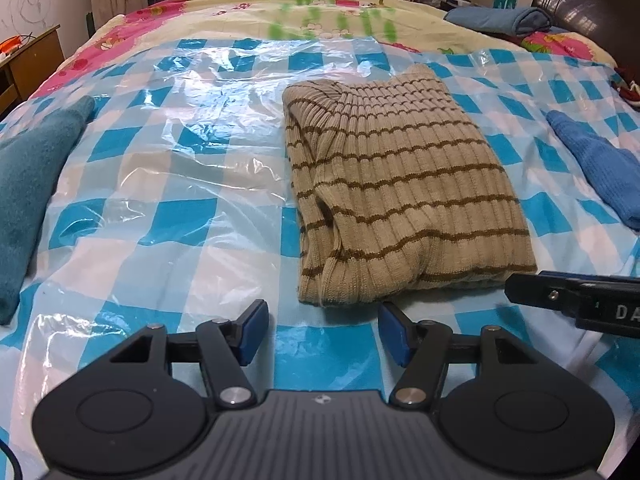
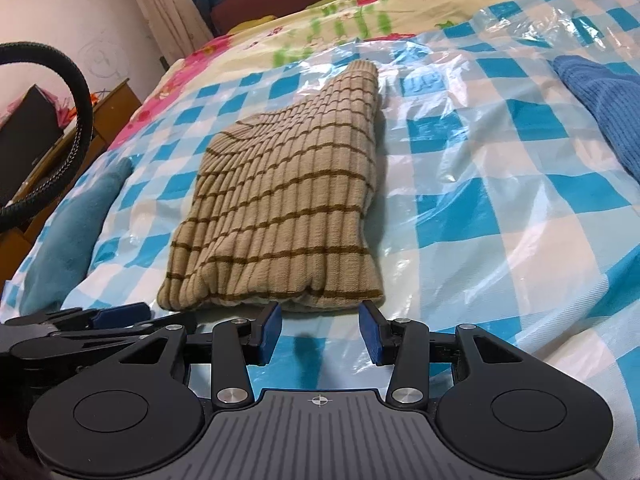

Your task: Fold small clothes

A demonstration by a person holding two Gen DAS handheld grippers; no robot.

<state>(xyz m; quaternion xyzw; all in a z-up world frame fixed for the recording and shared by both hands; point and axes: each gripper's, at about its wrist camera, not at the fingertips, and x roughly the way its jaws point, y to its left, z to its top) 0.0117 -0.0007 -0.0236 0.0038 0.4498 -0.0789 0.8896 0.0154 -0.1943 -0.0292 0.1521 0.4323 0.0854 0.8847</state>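
A beige ribbed sweater with brown stripes [image 1: 404,196] lies folded on the bed's blue-and-white checked sheet under clear plastic; it also shows in the right wrist view [image 2: 288,208]. My left gripper [image 1: 323,330] is open and empty, just short of the sweater's near left corner. My right gripper [image 2: 320,330] is open and empty, its fingertips right at the sweater's near edge. The right gripper shows in the left wrist view [image 1: 576,300] beside the sweater's near right corner. The left gripper shows in the right wrist view [image 2: 100,320] at the lower left.
A teal garment [image 1: 28,184] lies on the bed's left side and a blue knit garment [image 1: 600,172] on the right. A folded blue cloth [image 1: 504,20] sits by the dark headboard. A wooden desk [image 1: 32,60] stands left of the bed.
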